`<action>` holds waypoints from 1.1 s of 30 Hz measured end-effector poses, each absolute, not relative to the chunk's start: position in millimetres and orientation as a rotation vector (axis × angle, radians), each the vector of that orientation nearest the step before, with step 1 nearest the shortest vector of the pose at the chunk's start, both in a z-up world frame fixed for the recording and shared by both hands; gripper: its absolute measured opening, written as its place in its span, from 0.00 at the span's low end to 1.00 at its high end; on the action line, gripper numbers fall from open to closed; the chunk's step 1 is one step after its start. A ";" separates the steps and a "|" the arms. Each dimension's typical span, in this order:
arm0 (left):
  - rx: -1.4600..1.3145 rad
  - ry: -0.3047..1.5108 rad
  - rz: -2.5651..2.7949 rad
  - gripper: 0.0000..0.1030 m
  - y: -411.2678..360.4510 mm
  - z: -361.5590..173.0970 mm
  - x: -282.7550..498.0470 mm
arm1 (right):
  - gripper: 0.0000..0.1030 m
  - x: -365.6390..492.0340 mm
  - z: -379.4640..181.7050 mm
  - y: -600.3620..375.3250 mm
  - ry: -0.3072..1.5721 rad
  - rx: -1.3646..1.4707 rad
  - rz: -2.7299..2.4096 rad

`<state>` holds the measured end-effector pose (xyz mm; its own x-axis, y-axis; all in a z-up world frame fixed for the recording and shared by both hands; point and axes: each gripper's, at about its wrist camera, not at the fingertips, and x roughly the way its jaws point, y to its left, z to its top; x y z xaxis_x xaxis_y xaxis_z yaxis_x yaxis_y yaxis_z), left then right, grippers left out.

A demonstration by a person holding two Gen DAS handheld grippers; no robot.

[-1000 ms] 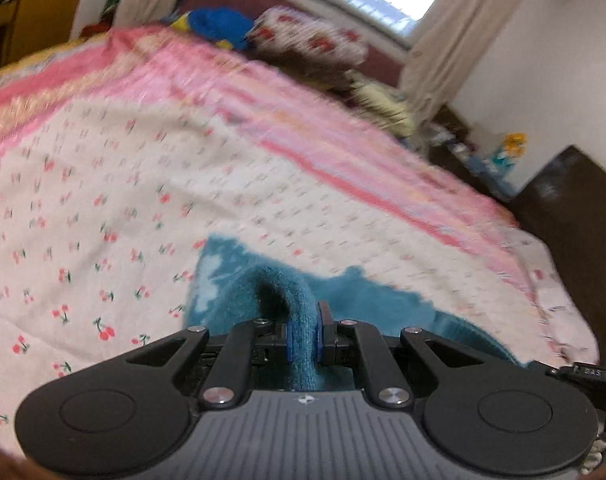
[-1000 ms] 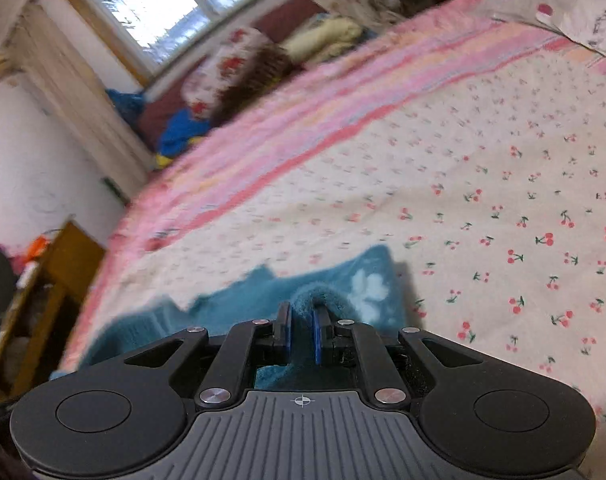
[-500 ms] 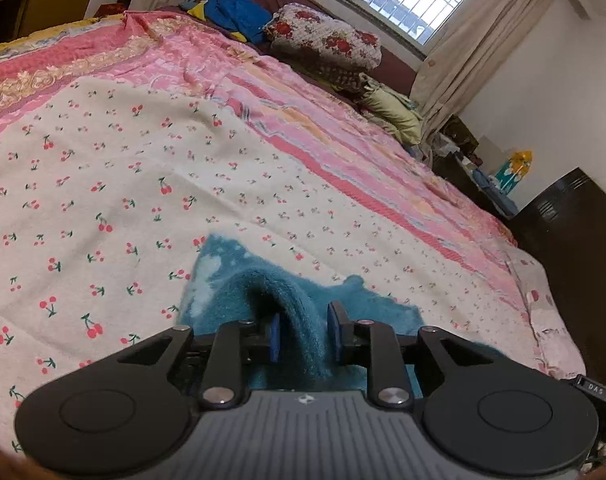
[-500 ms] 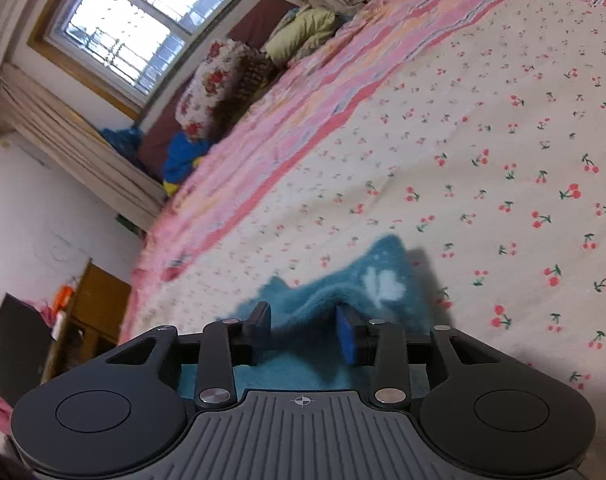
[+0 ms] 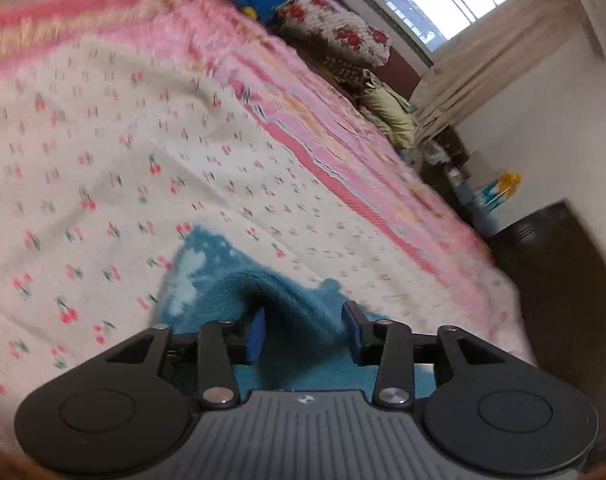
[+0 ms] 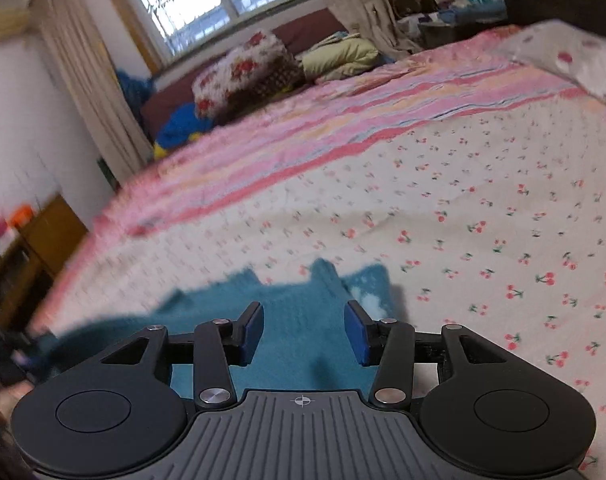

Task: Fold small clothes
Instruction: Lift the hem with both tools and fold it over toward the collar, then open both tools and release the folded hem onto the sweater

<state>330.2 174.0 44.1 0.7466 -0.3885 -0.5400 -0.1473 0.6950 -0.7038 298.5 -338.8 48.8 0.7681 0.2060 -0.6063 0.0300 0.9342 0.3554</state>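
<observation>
The fuzzy teal garment (image 5: 299, 320) lay on the cherry-print bedsheet (image 5: 103, 200), one fold apparently laid. The left gripper (image 5: 303, 334) and right gripper (image 6: 303, 334) were opening, gripping nothing (a raised ridge sat between the left's); further folds probably remained.

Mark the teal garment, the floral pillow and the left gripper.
teal garment (image 6: 303, 344): right wrist view, flat middle.
floral pillow (image 5: 339, 28): left wrist view, top face.
left gripper (image 5: 303, 330): left wrist view, between its fingertips.
</observation>
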 end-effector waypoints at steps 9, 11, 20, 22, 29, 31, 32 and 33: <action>-0.465 0.654 -0.024 0.53 161.2 75.1 317.2 | 0.43 298.1 42.5 -339.6 0.670 0.303 0.062; -0.362 0.667 -0.031 0.53 148.4 72.5 311.6 | 0.43 299.1 41.2 -338.6 0.678 0.280 0.060; 0.025 0.714 -0.014 0.55 96.4 39.7 294.1 | 0.29 317.6 21.7 -320.7 0.761 0.087 0.023; 0.038 0.704 -0.014 0.55 92.4 40.5 293.2 | 0.22 315.1 24.8 -319.0 0.753 0.072 0.031; -0.013 0.691 -0.014 0.55 93.2 37.9 294.2 | 0.10 314.3 20.4 -339.0 0.752 0.192 -0.002; 0.013 0.702 -0.008 0.55 92.0 32.0 294.6 | 0.12 315.7 12.7 -331.1 0.757 0.144 -0.016; 0.021 0.699 -0.009 0.55 91.7 32.1 292.9 | 0.13 315.7 11.3 -329.9 0.759 0.139 -0.020; 0.020 0.697 -0.008 0.55 92.3 33.5 290.6 | 0.14 315.5 12.8 -330.1 0.760 0.142 -0.023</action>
<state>290.6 92.3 33.5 0.7668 -0.0006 -0.6419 0.0137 0.9998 0.0154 315.5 -330.1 12.8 0.7249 0.0305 -0.6882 0.0719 0.9902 0.1196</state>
